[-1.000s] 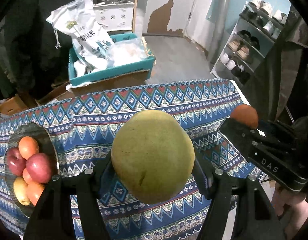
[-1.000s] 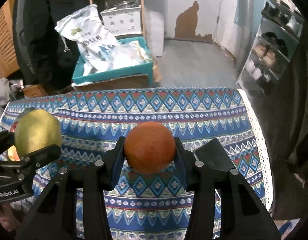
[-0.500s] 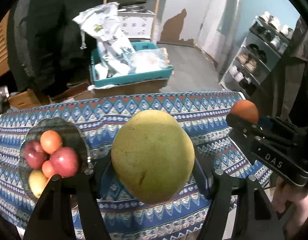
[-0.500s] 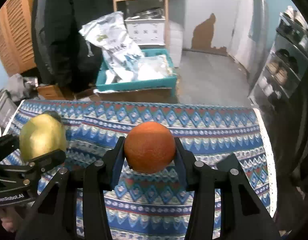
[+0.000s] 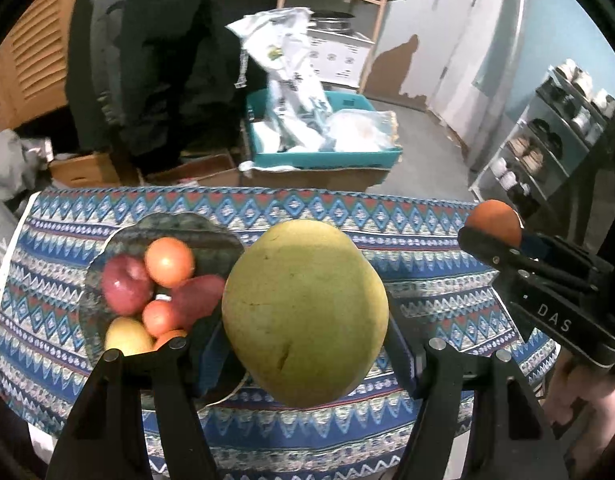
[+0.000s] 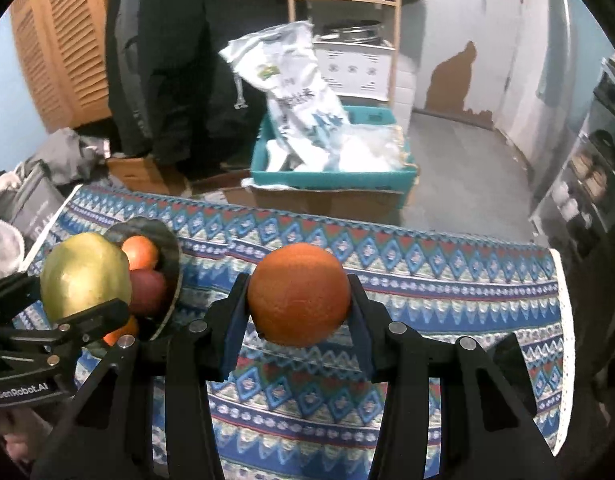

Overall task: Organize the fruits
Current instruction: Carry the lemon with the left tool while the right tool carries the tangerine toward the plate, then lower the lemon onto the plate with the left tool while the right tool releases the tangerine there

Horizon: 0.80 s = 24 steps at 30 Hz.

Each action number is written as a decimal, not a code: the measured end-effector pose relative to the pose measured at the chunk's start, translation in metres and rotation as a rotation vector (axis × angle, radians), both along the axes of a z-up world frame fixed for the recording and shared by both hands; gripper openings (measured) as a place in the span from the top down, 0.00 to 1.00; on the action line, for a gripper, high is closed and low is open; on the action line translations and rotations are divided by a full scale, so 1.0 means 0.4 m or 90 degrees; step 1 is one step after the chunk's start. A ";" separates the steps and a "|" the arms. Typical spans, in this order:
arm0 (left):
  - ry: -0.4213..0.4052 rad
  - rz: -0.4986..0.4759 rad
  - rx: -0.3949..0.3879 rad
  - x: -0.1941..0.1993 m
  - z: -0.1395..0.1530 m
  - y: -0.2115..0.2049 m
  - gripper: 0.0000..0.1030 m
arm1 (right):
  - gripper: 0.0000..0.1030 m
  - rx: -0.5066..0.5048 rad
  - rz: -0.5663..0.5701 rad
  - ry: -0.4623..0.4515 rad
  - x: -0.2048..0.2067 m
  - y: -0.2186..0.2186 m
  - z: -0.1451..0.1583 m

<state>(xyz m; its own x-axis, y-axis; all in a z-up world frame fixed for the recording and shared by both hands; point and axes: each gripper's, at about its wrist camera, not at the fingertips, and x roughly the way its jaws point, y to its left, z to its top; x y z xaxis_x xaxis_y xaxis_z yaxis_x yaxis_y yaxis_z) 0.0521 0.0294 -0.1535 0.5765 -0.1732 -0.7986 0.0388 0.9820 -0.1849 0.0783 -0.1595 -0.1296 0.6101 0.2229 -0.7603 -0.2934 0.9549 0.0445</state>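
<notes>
The left gripper (image 5: 305, 354) is pinching a large yellow-green pear-shaped fruit (image 5: 305, 320) between its black fingers, holding it above the table covered with a blue patterned cloth (image 5: 427, 232). The right gripper (image 6: 299, 312) is clamping a round orange fruit (image 6: 298, 294) in the same way. A dark glass plate (image 5: 211, 232) is lying on the cloth just left of the yellow-green fruit, carrying red apples, small oranges and one yellow fruit. Behind the table a teal box (image 6: 331, 178) is holding white bags.

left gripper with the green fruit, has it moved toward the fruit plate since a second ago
Yes. In the left wrist view the left gripper, gripping the green fruit, has shifted left: the plate now lies beside the fruit.
</notes>
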 end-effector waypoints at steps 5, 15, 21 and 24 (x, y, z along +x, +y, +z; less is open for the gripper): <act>0.004 0.030 -0.004 -0.008 -0.008 0.064 0.32 | 0.56 -0.001 0.029 0.001 0.008 0.068 -0.001; 0.018 0.079 -0.008 -0.015 -0.040 0.182 0.32 | 0.56 -0.004 0.078 0.017 0.021 0.194 -0.027; 0.037 0.101 -0.009 -0.005 -0.081 0.240 0.32 | 0.56 -0.012 0.104 0.025 0.027 0.261 -0.043; 0.051 0.110 -0.009 0.005 -0.108 0.264 0.32 | 0.56 -0.014 0.114 0.034 0.030 0.287 -0.057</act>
